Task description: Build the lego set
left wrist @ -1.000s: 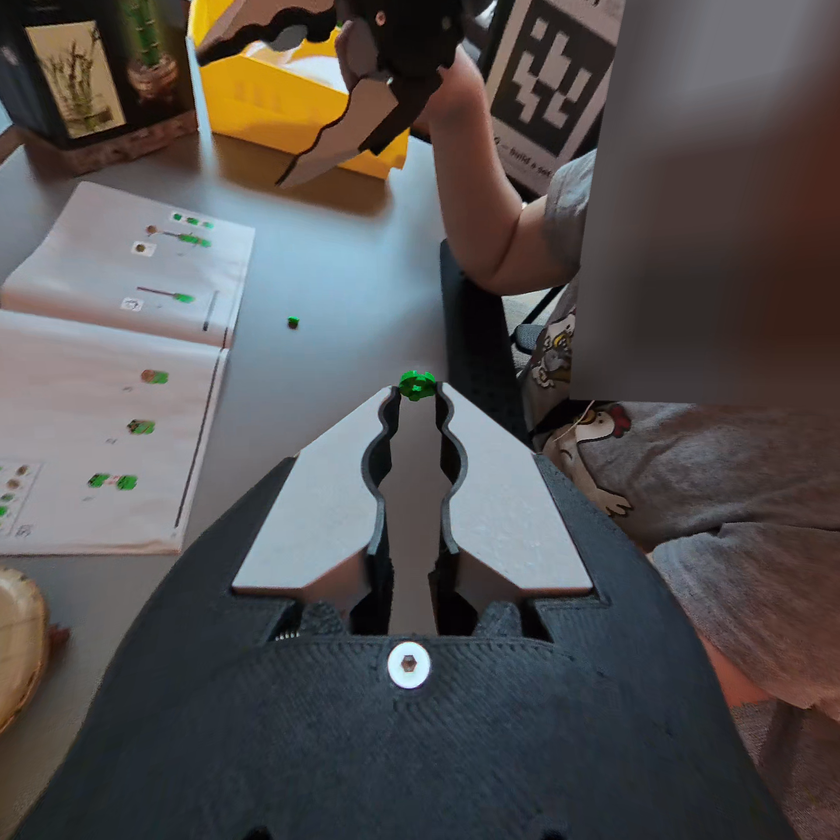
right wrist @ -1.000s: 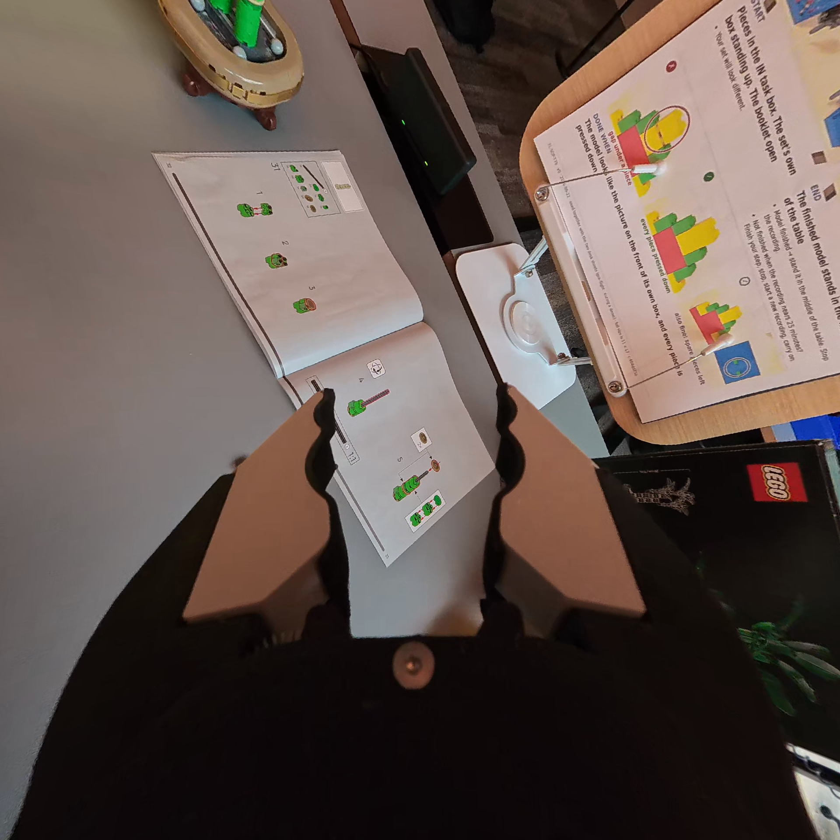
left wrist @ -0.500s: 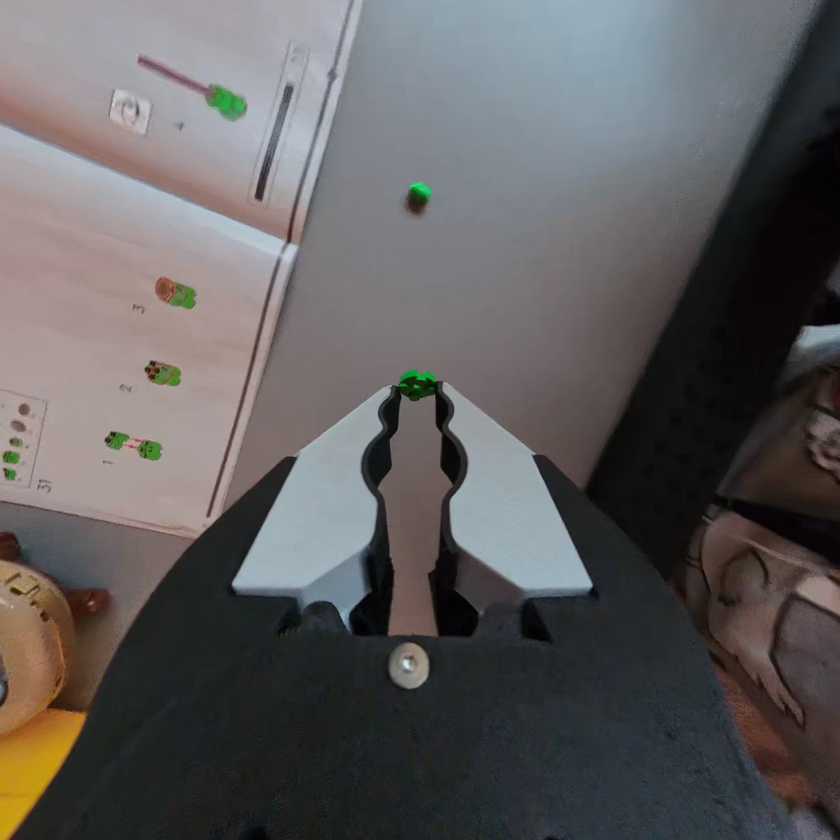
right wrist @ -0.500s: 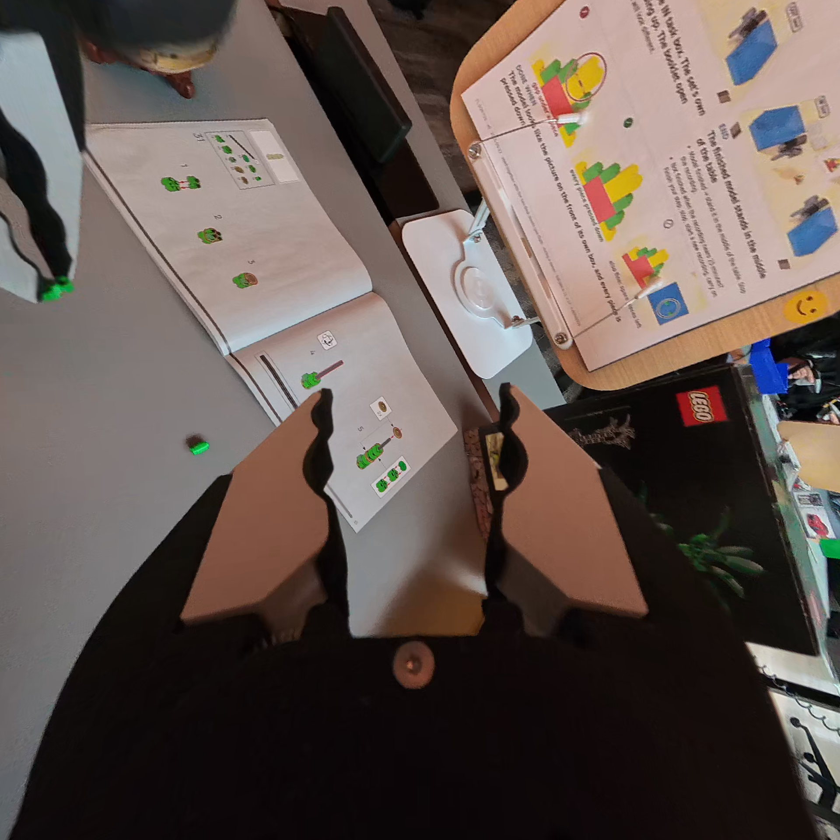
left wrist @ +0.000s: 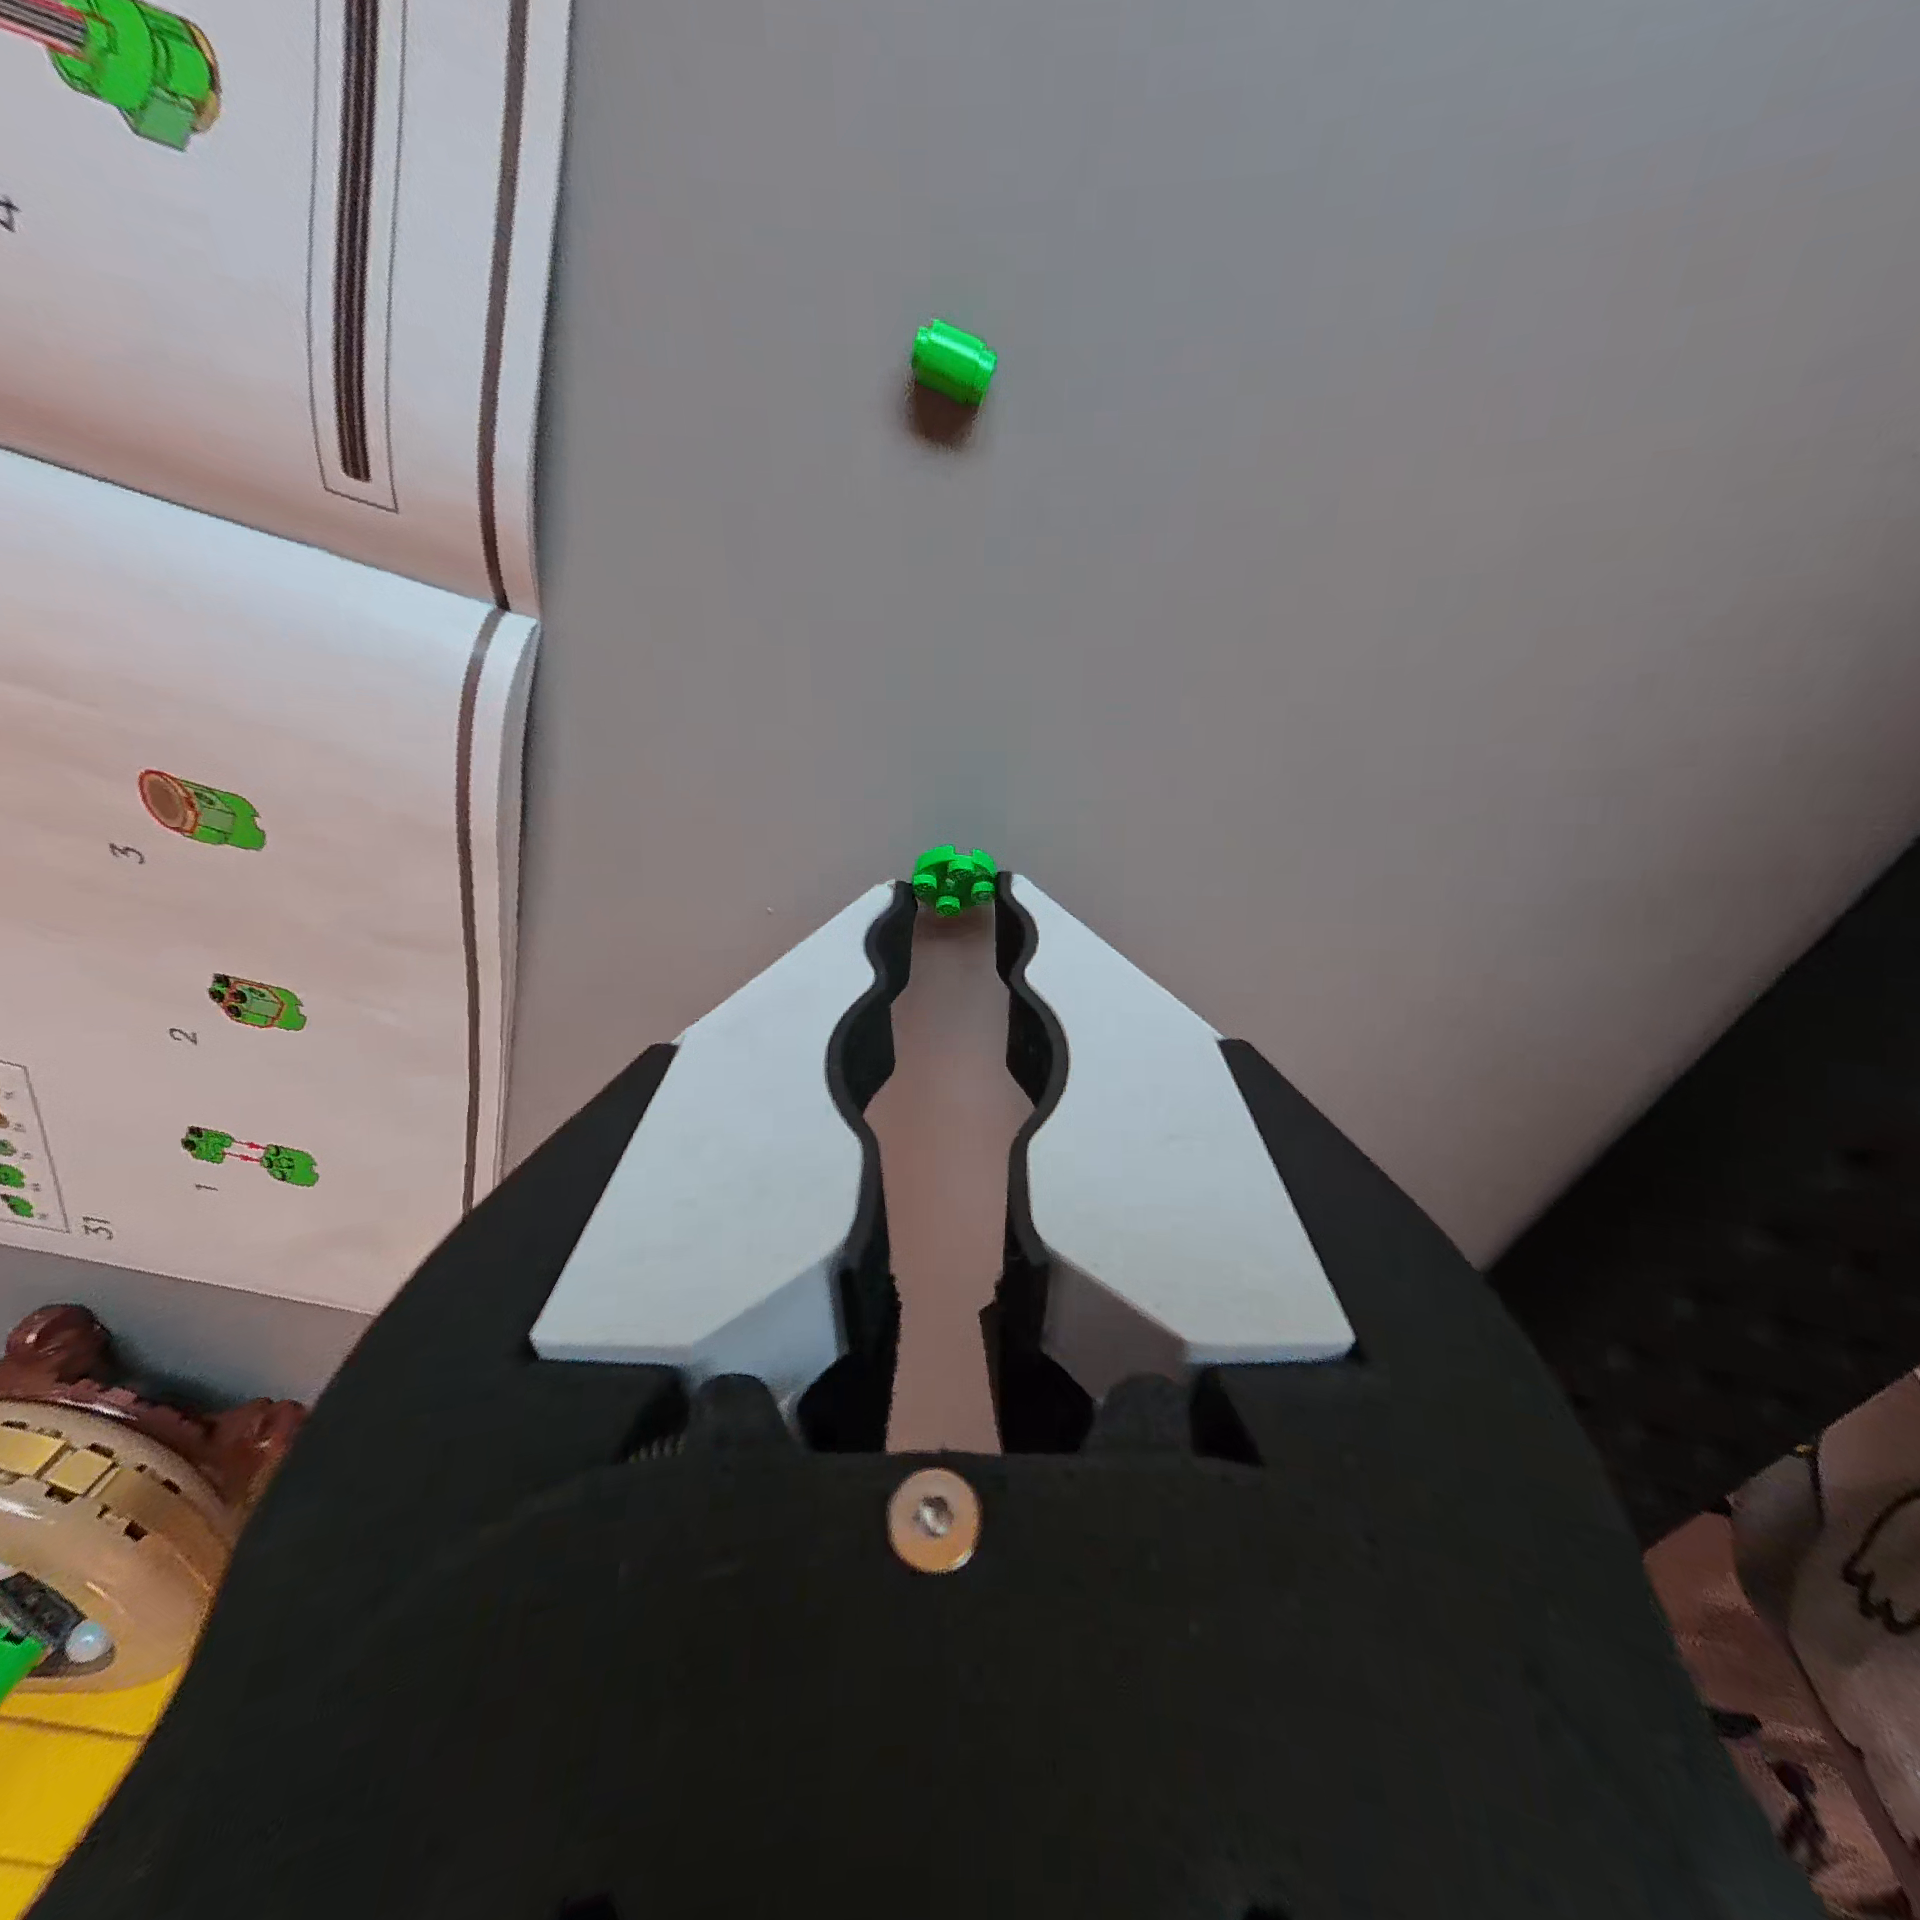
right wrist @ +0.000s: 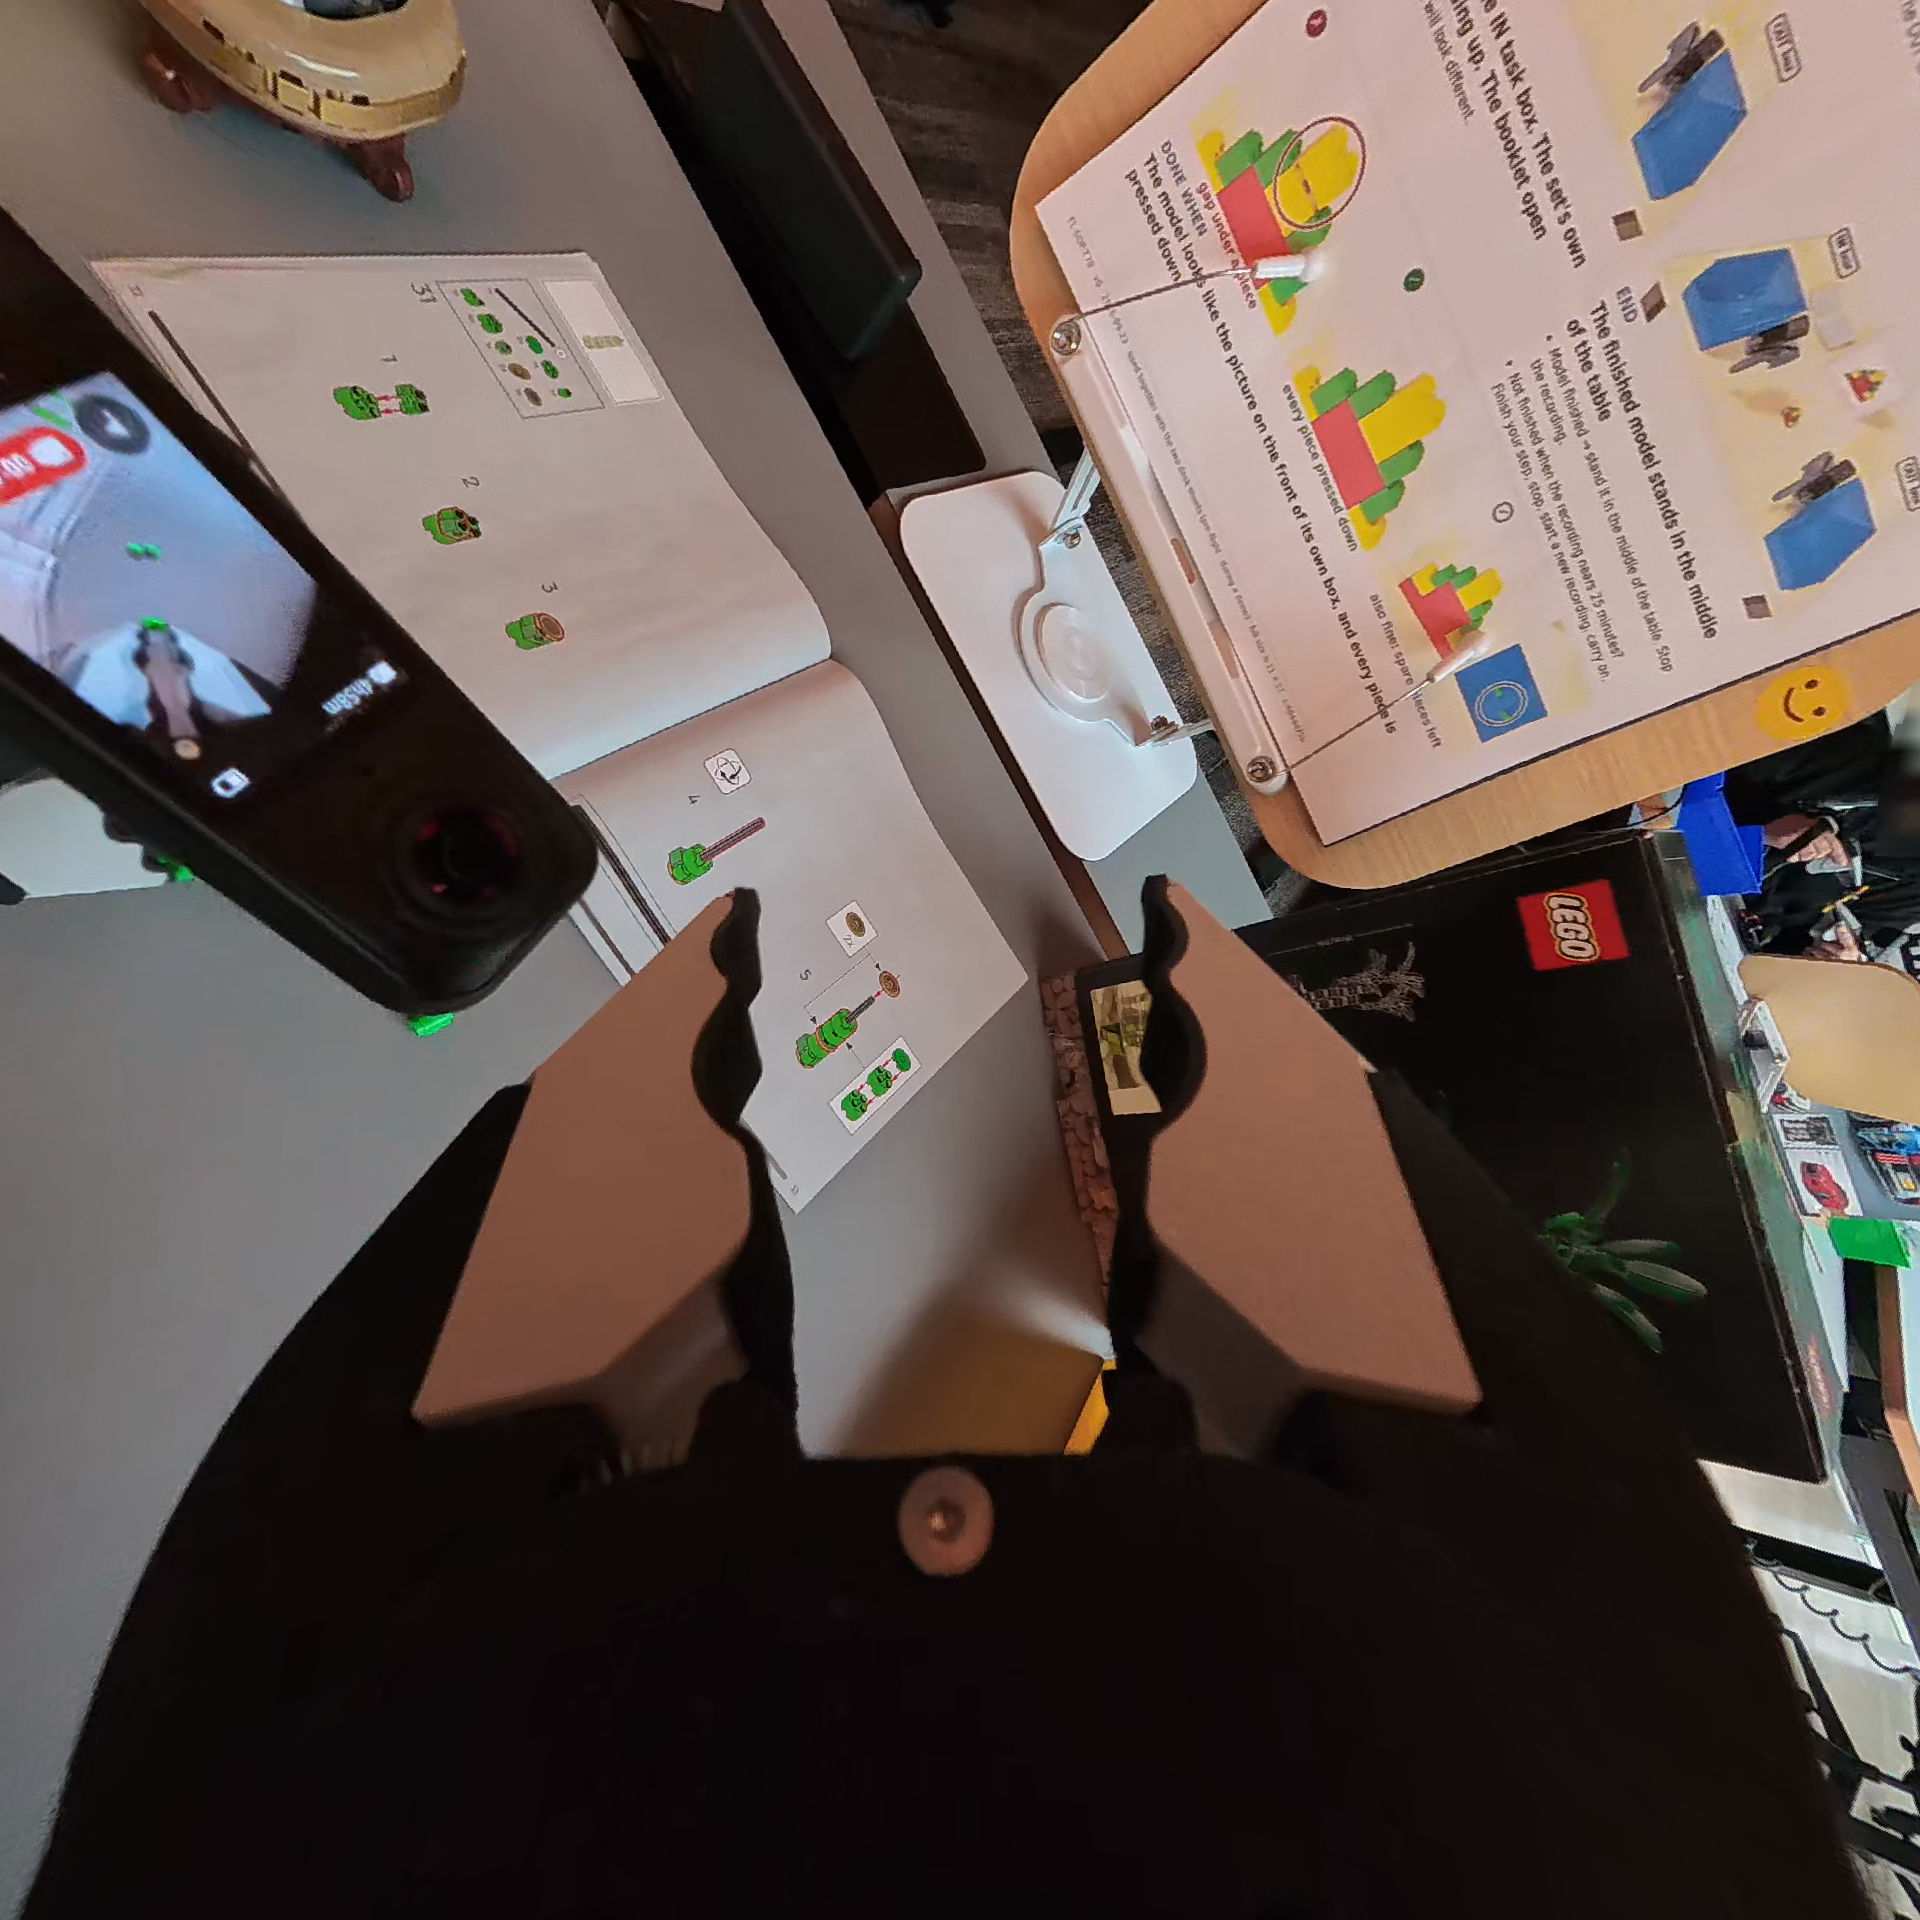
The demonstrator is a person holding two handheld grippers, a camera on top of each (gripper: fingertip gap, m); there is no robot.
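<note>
My left gripper (left wrist: 953, 885) is shut on a small green round studded piece (left wrist: 951, 881), pinched at its fingertips above the grey table (left wrist: 1299, 520). A second small green round brick (left wrist: 953, 360) lies on its side on the table straight ahead of it; it also shows in the right wrist view (right wrist: 430, 1023). My right gripper (right wrist: 945, 904) is open and empty, held above the open instruction booklet (right wrist: 582, 582). The left gripper's camera body (right wrist: 260, 707) crosses the left of the right wrist view.
The booklet (left wrist: 208, 727) lies left of the green brick. A tan and brown boat-shaped model (right wrist: 312, 62) stands at the table's far end, also seen in the left wrist view (left wrist: 94, 1496). A black set box (right wrist: 1538, 1122), a clipboard stand (right wrist: 1455, 416) and a yellow bin (left wrist: 62, 1787) sit around.
My left gripper has come lower and closer to the loose green brick, still holding its green piece. Its camera body has swung into the right wrist view. My right gripper stays open.
</note>
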